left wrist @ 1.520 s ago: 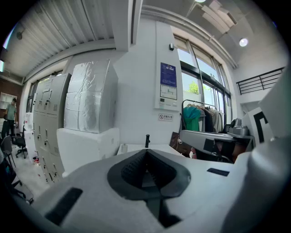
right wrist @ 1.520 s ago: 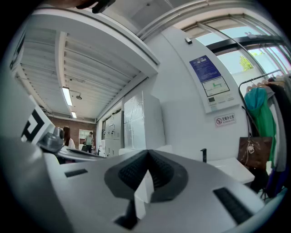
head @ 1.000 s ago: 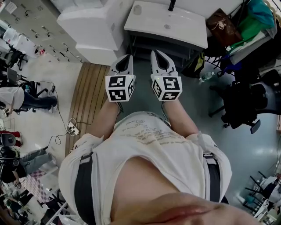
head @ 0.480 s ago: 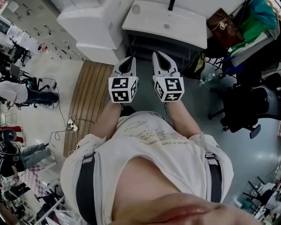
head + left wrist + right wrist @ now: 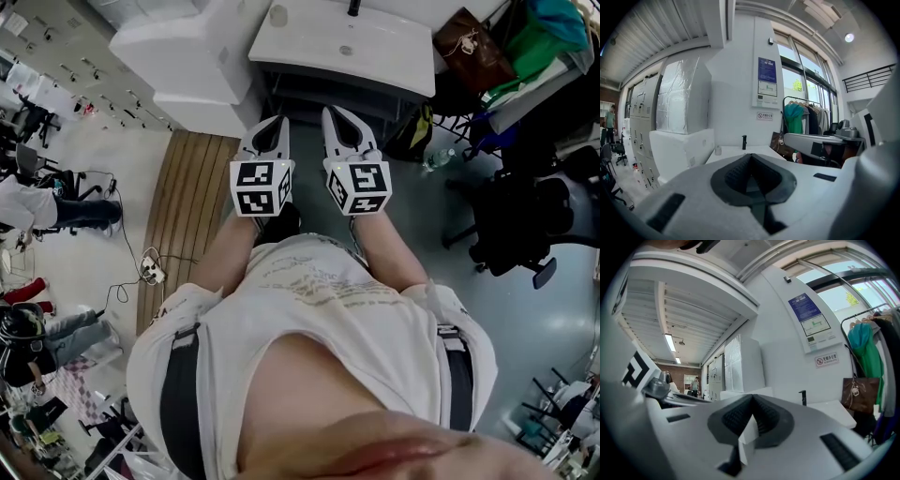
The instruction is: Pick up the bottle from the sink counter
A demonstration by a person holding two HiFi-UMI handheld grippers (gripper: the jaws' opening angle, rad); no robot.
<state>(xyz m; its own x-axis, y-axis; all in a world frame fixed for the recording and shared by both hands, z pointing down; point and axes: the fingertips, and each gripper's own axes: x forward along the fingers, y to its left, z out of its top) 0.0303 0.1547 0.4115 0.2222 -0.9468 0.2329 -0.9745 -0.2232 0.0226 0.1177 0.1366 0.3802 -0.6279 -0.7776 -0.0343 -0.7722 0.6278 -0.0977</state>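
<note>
The white sink counter stands ahead at the top of the head view, with a black faucet at its back. A small pale bottle stands upright on the counter's left end; in the left gripper view the bottle is left of the faucet. My left gripper and right gripper are held side by side in front of me, well short of the counter, both shut with nothing in them. The right gripper view shows its jaws pressed together and the faucet beyond; the bottle is hidden there.
A large white wrapped block stands left of the sink. A wooden platform lies on the floor at my left. A brown bag, a black office chair and a plastic bottle on the floor are to the right.
The sink counter has slid toward the top edge of the head view as I stepped closer. Both grippers stayed shut, side by side.
</note>
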